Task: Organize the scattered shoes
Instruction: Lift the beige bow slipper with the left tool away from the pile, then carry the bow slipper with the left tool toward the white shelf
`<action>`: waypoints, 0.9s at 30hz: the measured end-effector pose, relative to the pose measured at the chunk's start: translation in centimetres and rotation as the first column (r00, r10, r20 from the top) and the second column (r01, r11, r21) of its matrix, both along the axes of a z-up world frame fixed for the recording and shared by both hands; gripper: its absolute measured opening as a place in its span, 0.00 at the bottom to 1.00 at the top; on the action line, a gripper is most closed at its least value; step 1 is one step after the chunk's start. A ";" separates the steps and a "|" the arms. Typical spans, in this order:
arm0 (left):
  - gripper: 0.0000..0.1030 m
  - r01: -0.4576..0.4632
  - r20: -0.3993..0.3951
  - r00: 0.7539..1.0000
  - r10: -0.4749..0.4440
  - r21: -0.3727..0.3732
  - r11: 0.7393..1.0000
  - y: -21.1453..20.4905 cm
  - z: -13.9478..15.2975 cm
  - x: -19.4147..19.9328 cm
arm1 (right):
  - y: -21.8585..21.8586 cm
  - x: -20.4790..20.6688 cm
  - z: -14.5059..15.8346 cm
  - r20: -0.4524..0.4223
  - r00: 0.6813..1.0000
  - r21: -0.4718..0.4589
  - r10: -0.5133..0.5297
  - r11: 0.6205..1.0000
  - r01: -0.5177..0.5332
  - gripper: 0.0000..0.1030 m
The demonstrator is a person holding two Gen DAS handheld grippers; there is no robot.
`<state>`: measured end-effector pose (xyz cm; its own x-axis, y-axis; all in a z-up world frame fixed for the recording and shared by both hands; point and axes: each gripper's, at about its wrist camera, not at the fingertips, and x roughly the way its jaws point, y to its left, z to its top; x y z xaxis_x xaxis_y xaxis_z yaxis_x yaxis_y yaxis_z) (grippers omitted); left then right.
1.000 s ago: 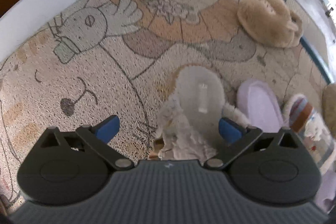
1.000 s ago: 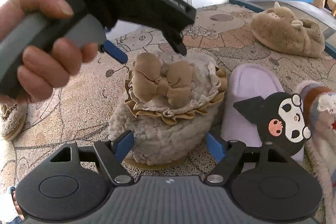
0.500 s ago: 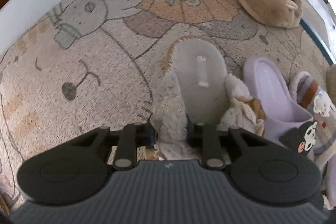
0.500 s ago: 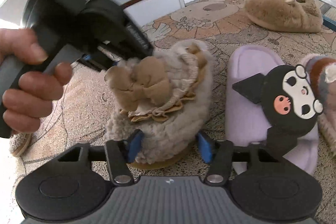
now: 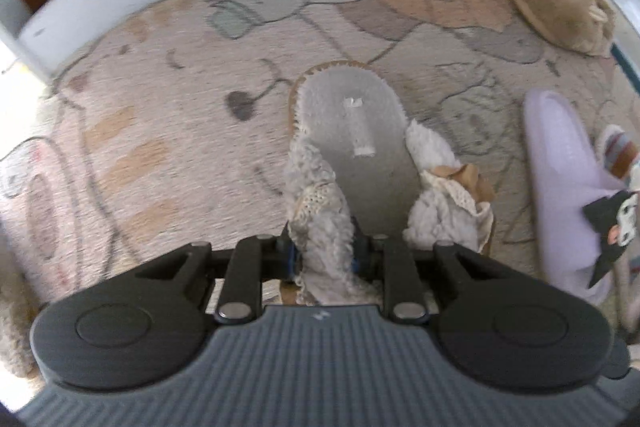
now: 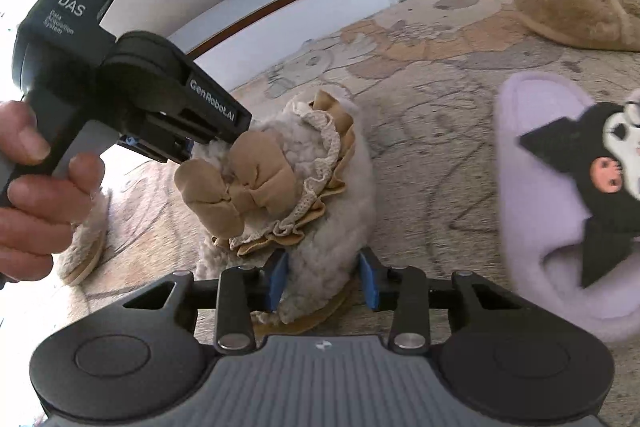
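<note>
My left gripper [image 5: 323, 254] was clamped on the fleecy upper edge of the grey slipper [image 5: 352, 131], a curly-pile slipper with a smooth felt insole, lace trim and a tan ruffle. The slipper extended straight ahead of that tool over the printed mat [image 5: 160, 115], whose looped surface carried cartoon outlines. My right gripper [image 6: 323, 279] had its blue pads pressed into the toe of the same slipper [image 6: 320, 227], just below its padded tan bow [image 6: 240, 183]. My left hand [image 6: 36, 195] was wrapped around the left tool's handle, which angled down onto the slipper from the upper left. Right of my right tool lay a lilac slipper [image 6: 532, 155] bearing a black cartoon figure. Farther ahead on the right lay a brown plush slipper [image 6: 576, 11].
</note>
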<state>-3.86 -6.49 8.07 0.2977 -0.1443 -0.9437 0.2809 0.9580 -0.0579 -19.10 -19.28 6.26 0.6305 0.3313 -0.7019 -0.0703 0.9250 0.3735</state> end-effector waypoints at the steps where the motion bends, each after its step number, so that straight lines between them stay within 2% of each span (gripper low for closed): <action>1: 0.20 -0.002 0.009 1.000 0.002 0.010 1.000 0.1 0.0 -0.1 | 0.3 0.0 0.0 0.000 1.000 0.004 0.009 1.000 -0.009 0.39; 6: 0.20 -0.016 0.037 0.999 0.014 0.052 0.998 1.4 0.3 -0.6 | 1.1 0.3 -0.3 0.001 0.999 0.018 0.043 0.999 -0.043 0.39; 14: 0.20 -0.068 0.035 0.997 0.066 0.051 0.996 3.5 0.4 -0.1 | 2.8 0.9 -0.1 0.018 0.997 0.019 0.070 0.997 -0.071 0.39; 27: 0.20 -0.228 0.005 0.974 0.228 0.045 0.973 9.4 0.2 0.9 | 6.5 3.2 0.0 0.043 0.982 0.013 0.185 0.983 -0.186 0.39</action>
